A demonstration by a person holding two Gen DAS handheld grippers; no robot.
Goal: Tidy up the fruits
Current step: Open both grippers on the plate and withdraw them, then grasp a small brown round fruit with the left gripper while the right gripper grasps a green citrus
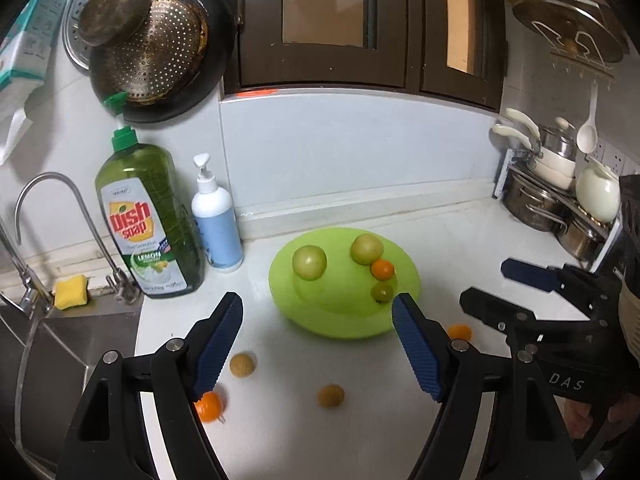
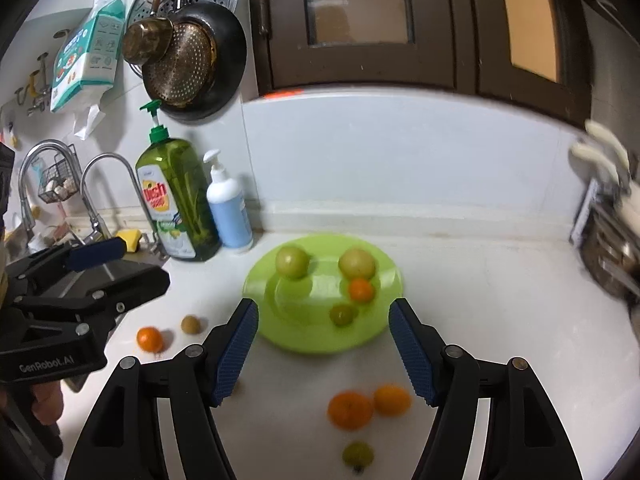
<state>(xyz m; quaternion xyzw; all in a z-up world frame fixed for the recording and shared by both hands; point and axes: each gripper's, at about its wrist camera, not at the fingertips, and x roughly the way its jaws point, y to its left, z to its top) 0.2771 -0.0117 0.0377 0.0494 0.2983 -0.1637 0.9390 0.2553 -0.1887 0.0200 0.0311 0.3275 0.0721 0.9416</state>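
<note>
Both grippers, left gripper (image 1: 318, 312) and right gripper (image 2: 322, 316), gape wide, empty (nothing between pads), above white counter (image 1: 460, 248). Green plate (image 1: 344, 320) holds four fruits; loose oranges (image 2: 350, 410) lie on counter nearby.

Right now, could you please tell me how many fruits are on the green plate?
4: two large green fruits at the back, one left and one right, a small orange just in front of the right one, and a small green fruit nearest the front of the plate.
</note>
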